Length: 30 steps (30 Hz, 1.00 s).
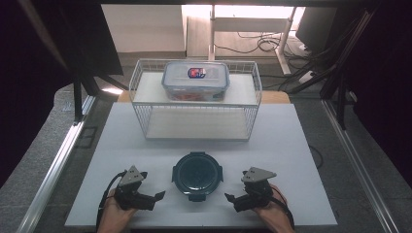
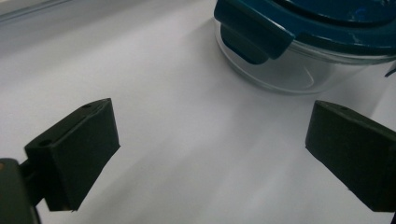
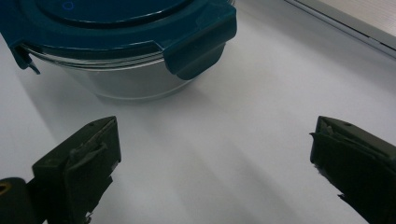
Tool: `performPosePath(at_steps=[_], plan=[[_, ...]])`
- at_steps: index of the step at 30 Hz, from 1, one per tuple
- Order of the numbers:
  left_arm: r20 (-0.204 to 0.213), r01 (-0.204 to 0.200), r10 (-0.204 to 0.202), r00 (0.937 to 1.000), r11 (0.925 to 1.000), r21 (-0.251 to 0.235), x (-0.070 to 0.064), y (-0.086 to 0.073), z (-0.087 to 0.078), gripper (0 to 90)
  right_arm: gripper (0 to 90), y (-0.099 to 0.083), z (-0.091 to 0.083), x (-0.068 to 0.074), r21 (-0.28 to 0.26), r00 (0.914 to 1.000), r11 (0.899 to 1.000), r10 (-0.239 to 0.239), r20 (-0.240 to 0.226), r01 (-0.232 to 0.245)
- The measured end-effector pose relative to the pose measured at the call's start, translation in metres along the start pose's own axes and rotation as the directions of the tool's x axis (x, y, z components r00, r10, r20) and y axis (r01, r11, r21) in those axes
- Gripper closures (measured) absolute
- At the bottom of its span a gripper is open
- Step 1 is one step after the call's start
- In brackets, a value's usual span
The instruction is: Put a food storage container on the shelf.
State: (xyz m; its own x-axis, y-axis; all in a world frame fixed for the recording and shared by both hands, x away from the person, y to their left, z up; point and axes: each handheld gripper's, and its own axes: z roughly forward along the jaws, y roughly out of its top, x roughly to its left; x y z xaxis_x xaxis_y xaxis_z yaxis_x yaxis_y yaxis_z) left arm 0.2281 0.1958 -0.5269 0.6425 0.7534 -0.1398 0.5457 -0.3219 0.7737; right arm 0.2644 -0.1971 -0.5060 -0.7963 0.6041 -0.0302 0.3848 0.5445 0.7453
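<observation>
the round glass container [image 1: 197, 174] with a dark teal clip-on lid sits near the front edge of the white table [image 1: 301, 160], between the two grippers and touching neither. the left gripper [image 1: 151, 198] rests just to its left, jaws spread wide with nothing between them; the right gripper [image 1: 232, 199] mirrors it on the other side, jaws equally apart. behind stands a white wire basket [image 1: 145, 73] holding a rectangular lidded box [image 1: 195, 80]; its red and blue label is too small to read.
</observation>
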Motion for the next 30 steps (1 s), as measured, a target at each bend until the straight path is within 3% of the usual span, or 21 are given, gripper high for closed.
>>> performPosePath(at_steps=[5, 9, 14, 20, 24, 25, 30], plan=[[0.004, -0.008, 0.008, 1.0, 0.9997, 0.023, -0.002, 0.002, 0.001, 3.2, 0.0, 0.002, -0.002, -0.001, -0.025, 1.0, 1.0, -0.003, -0.008, 0.003], [0.018, 0.002, -0.002, 0.9998, 1.0, 0.009, -0.001, 0.005, 0.0, 2.8, 0.0, 0.007, -0.005, -0.002, -0.057, 0.9995, 0.998, 0.023, -0.022, -0.024], [0.028, 0.02, -0.02, 0.9994, 0.9998, 0.007, 0.0, 0.01, 0.0, 2.8, 0.9, 0.012, -0.008, -0.003, -0.048, 0.9967, 0.996, 0.073, -0.036, -0.075], [0.07, 0.032, -0.032, 0.997, 0.9995, -0.006, -0.002, 0.015, 0.002, 2.8, 0.2, 0.018, -0.011, -0.001, -0.066, 0.9941, 0.993, 0.093, -0.056, -0.096], [0.092, 0.041, -0.04, 0.995, 0.999, -0.018, -0.002, 0.018, 0.003, 2.8, 0.0, 0.02, -0.01, -0.001, -0.056, 0.9914, 0.992, 0.111, -0.068, -0.115], [0.099, 0.043, -0.041, 0.9942, 0.9989, -0.019, -0.002, 0.02, 0.004, 3.1, 0.0, 0.022, -0.008, -0.001, -0.031, 0.9901, 0.992, 0.118, -0.076, -0.121], [0.093, 0.041, -0.04, 0.9949, 0.9991, -0.007, -0.003, 0.029, 0.008, 4.6, 0.0, 0.028, -0.005, 0.002, -0.001, 0.9886, 0.993, 0.118, -0.094, -0.118]])
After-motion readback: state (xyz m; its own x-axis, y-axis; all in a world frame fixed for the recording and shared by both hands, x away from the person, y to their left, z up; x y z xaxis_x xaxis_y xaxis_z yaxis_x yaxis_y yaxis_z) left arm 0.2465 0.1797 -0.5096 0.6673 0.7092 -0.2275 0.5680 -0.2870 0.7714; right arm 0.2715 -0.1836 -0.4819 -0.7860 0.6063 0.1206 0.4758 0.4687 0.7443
